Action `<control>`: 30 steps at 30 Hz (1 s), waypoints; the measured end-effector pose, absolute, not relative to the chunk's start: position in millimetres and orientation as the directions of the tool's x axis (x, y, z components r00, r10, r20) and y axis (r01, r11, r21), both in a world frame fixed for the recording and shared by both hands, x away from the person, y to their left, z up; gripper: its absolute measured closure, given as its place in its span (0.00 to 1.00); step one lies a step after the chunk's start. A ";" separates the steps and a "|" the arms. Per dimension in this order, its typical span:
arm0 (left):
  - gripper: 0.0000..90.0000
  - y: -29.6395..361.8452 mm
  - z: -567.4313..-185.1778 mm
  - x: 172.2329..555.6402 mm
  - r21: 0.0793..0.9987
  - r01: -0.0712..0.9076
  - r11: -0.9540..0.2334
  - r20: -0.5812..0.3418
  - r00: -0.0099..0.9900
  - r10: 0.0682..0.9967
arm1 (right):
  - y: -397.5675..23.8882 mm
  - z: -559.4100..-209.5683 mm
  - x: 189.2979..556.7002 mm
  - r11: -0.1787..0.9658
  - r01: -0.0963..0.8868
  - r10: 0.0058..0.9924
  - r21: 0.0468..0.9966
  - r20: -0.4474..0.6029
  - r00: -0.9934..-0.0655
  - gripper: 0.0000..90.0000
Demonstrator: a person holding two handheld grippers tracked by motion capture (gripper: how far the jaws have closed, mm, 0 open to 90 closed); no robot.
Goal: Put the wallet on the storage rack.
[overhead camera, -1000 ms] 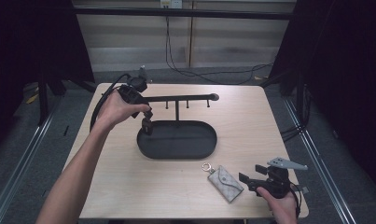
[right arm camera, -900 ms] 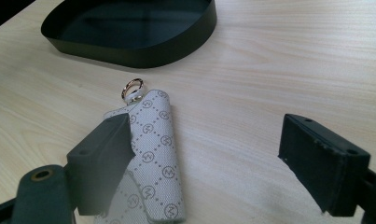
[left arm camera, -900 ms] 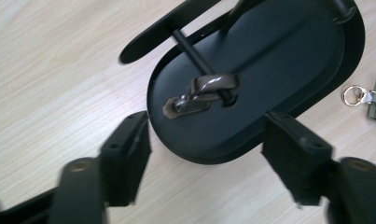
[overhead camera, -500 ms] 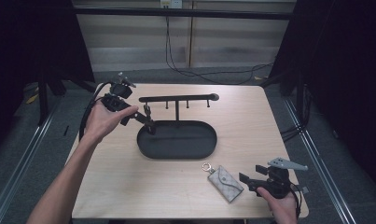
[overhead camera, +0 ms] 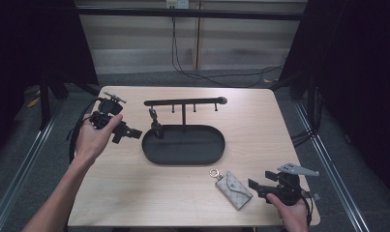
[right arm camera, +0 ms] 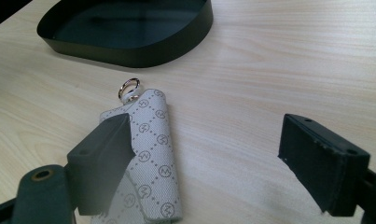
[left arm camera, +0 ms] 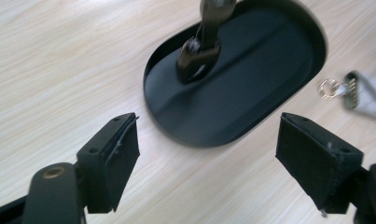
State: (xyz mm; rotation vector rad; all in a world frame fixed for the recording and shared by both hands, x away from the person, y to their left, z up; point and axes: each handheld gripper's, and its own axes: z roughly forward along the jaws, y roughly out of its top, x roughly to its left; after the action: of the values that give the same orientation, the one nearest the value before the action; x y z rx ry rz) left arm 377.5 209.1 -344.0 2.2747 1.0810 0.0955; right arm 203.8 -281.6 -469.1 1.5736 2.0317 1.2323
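The grey monogrammed key pouch (overhead camera: 234,189) lies flat on the wooden table (overhead camera: 134,193), near the front edge and just in front of the black oval tray (overhead camera: 183,157), its metal ring (right arm camera: 129,87) pointing toward the tray. That looks deliberate: the ring is what would go onto one of the pegs of the black hanger bar (overhead camera: 183,102) standing over the tray. The right gripper (overhead camera: 254,188) waits just beside the pouch, jaws wide and empty, apparently lined up to take it. On the bar's left end a dark clasp (overhead camera: 156,126) already hangs down to the tray. The left gripper (overhead camera: 132,134) sits just left of the tray, its jaws having just been opening, nothing between them.
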 end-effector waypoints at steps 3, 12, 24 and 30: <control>0.23 212.1 -350.5 368.5 0.569 0.663 -0.487 -0.177 0.677 0.715 | -281.4 -469.2 204.8 0.036 0.650 0.897 0.759 0.263 -0.356 0.19; 0.22 231.6 -368.9 341.9 0.654 0.606 -0.454 -0.154 0.693 0.704 | -281.2 -468.4 202.6 0.034 0.647 0.901 0.762 0.257 -0.349 0.19; 0.26 243.6 -395.5 311.6 0.682 0.604 -0.412 -0.171 0.679 0.714 | -281.3 -468.9 203.6 0.037 0.647 0.899 0.762 0.257 -0.354 0.19; 0.27 244.2 -400.4 289.1 0.735 0.560 -0.383 -0.150 0.685 0.713 | -280.8 -468.8 203.6 0.040 0.648 0.899 0.761 0.256 -0.356 0.19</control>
State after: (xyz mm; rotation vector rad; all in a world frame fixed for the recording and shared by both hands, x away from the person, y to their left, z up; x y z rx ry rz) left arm 289.1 244.2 -400.4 2.0893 0.9739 0.2420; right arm 203.6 -280.8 -468.8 1.5757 2.0302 1.2206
